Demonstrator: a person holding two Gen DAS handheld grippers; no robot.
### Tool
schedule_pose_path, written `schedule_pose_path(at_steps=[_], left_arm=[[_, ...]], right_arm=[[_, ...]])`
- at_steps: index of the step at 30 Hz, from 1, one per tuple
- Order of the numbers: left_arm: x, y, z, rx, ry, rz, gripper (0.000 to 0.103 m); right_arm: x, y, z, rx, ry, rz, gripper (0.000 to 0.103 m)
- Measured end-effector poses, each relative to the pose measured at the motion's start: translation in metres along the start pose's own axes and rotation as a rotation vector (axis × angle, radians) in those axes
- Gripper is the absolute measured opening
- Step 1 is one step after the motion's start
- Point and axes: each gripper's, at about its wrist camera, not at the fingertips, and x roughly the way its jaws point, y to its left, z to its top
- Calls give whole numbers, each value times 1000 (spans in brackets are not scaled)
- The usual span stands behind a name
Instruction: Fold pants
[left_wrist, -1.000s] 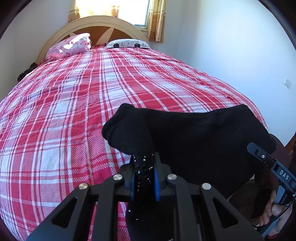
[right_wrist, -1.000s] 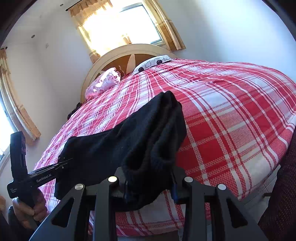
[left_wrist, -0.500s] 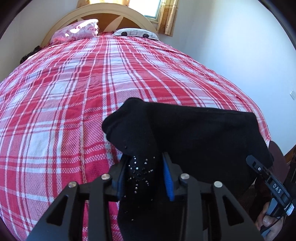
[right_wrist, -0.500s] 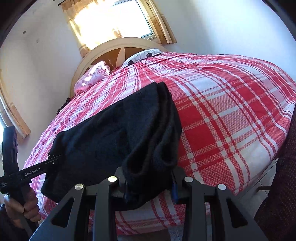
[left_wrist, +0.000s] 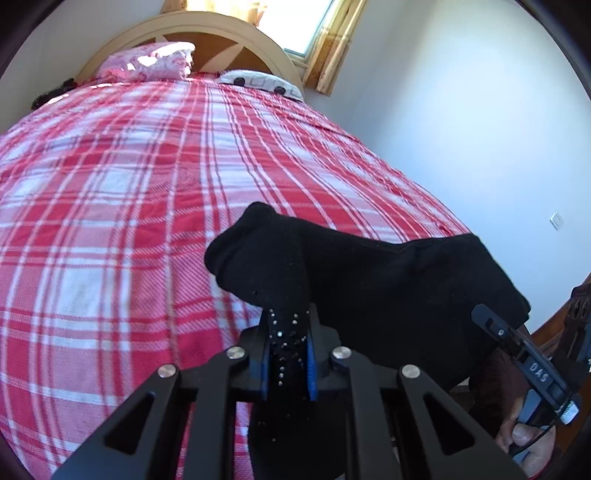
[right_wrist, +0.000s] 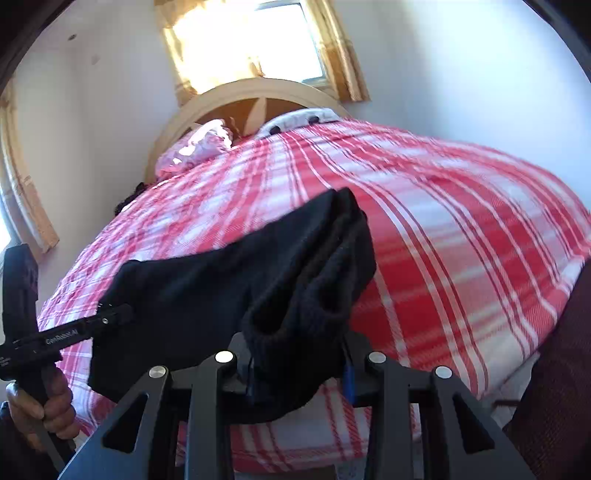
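Over one plaid bed (left_wrist: 110, 221), two grippers' fingers each clamp one pair of black pants (left_wrist: 388, 280).

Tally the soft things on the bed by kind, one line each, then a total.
Pants: 1, black, shut in both grippers, left and right
Pillows: 2, one pink, one white
Bedspread: 1, red and white plaid
Total: 4

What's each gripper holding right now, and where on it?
Both hold the black pants: left gripper pinches a thin studded edge, right gripper clamps a thick bunched ribbed end.
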Motion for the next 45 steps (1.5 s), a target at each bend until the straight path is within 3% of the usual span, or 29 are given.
schedule_pose_path(at_steps=[6, 10, 23, 32, 45], left_arm=[[-31, 44, 12, -57, -84, 105, 15], [-52, 82, 13, -96, -141, 240, 15], [-102, 187, 15, -255, -272, 602, 15], [-106, 221, 2, -311, -261, 718, 15], [-89, 241, -13, -353, -183, 768, 18]], right_arm=[[6, 47, 23, -88, -25, 108, 35], [27, 91, 31, -139, -21, 204, 35], [130, 265, 40, -351, 35, 455, 35], [178, 341, 40, -474, 71, 505, 35], [239, 355, 21, -520, 193, 467, 35]])
